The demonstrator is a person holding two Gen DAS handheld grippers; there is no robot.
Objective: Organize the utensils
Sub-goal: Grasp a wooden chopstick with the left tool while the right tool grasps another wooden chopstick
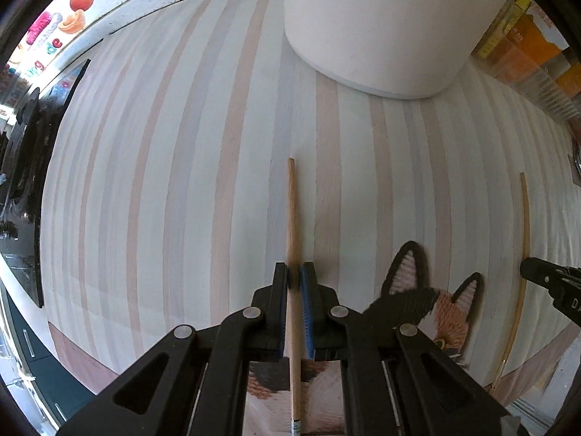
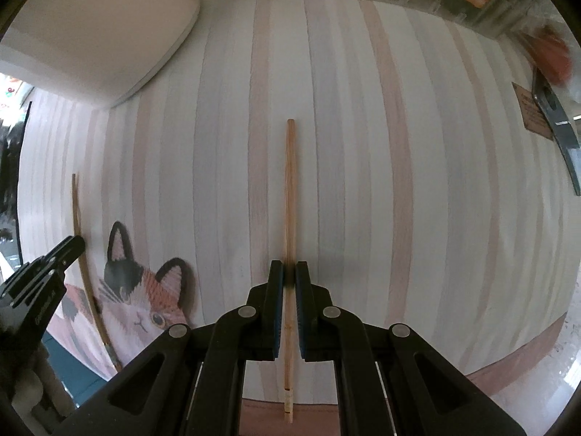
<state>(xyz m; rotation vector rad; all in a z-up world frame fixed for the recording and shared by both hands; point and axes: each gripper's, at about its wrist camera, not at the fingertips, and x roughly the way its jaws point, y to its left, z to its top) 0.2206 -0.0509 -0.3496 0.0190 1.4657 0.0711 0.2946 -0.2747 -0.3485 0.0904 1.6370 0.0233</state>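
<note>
My left gripper is shut on a thin wooden stick with a metal collar at its near end, and holds it above the striped cloth. My right gripper is shut on a second wooden stick in the same way. Each view catches the other hand: the right gripper with its stick at the right edge, the left gripper with its stick at the left edge. Both sticks run away from the cameras.
A cat-shaped mat lies on the cloth between the two hands. A tall white container stands beyond. Clear boxes of orange and yellow items line the far side. A dark utensil lies at the right.
</note>
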